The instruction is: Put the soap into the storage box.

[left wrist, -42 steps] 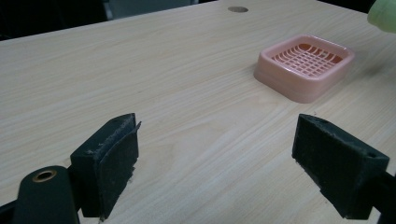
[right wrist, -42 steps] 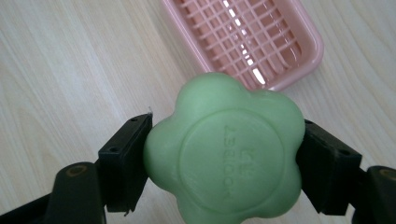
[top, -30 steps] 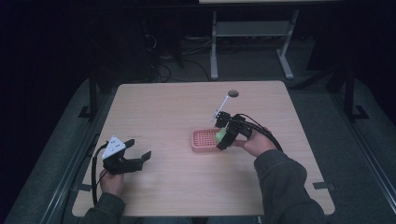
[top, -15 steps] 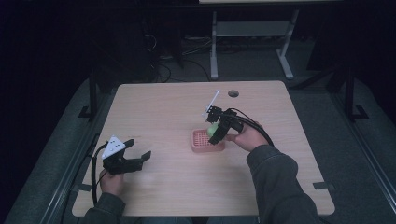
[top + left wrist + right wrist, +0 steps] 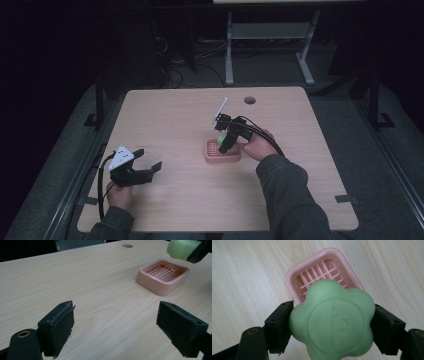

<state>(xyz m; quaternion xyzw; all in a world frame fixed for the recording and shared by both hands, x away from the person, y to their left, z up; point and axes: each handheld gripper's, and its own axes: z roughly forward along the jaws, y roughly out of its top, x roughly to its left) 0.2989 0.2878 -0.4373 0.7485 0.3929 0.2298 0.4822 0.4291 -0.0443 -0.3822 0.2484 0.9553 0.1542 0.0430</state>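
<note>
Right gripper view: soap [image 5: 332, 322] between fingers [image 5: 279, 326].

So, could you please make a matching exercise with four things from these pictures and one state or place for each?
Things:
1. green soap
2. pink soap dish
3. left gripper
4. right gripper

States:
a. open, holding nothing
b. empty, resting on the table
c. shut on the flower-shaped bar
d. held above the dish

Pairs: 1-d, 2-b, 3-a, 4-c
</note>
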